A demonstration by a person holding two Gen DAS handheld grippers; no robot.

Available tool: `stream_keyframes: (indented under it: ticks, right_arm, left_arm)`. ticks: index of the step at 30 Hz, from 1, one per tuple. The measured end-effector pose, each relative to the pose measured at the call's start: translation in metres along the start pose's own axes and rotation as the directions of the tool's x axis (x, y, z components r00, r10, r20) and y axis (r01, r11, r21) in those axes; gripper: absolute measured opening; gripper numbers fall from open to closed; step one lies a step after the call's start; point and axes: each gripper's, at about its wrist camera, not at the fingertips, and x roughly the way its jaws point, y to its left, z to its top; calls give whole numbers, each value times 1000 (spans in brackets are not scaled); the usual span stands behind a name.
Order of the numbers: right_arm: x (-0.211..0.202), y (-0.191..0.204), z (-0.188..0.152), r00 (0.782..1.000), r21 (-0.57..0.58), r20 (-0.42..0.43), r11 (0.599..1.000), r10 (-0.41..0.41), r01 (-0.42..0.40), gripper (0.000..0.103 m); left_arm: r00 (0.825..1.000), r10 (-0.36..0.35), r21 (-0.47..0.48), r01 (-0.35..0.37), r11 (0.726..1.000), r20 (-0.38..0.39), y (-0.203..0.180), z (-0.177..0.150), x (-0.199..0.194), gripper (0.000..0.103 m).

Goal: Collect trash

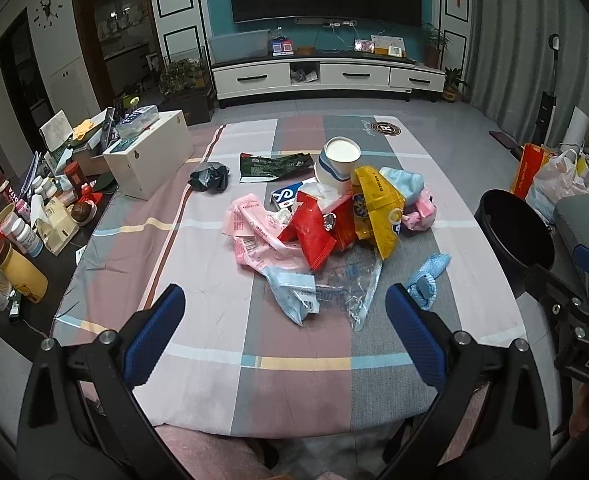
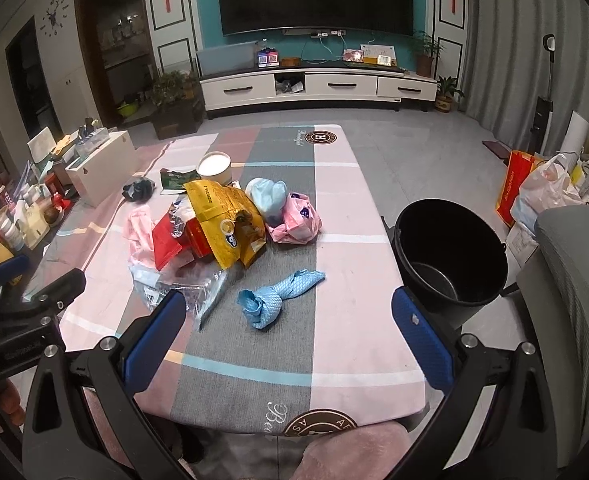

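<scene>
**Right wrist view: blue wrapper lies dead ahead, bucket off to the right**

Right wrist view shows the right claw (image 2: 282,332) with its fingers spread wide and holding nothing, low over the near end of the tabletop (image 2: 358,280). A crumpled blue wrapper (image 2: 274,300) lies just ahead, its long axis running from near-left to far-right. The black bucket (image 2: 450,252) stands beside the tabletop's right edge (empty, as far as I can see). The left claw (image 1: 286,336), also apart and empty, faces the trash pile (image 1: 326,224) mid-tabletop. I'd judge the right claw nearer the wrapper.
</scene>
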Motion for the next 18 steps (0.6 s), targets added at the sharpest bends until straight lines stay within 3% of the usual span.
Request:
stream_keyframes:
  ticks: [18]
  right_arm:
    - [-1, -2, 1, 1000, 8, 9, 1000, -4, 4, 100]
  left_arm:
    - [1000, 0, 7, 0, 1000, 12, -4, 0, -5, 100]
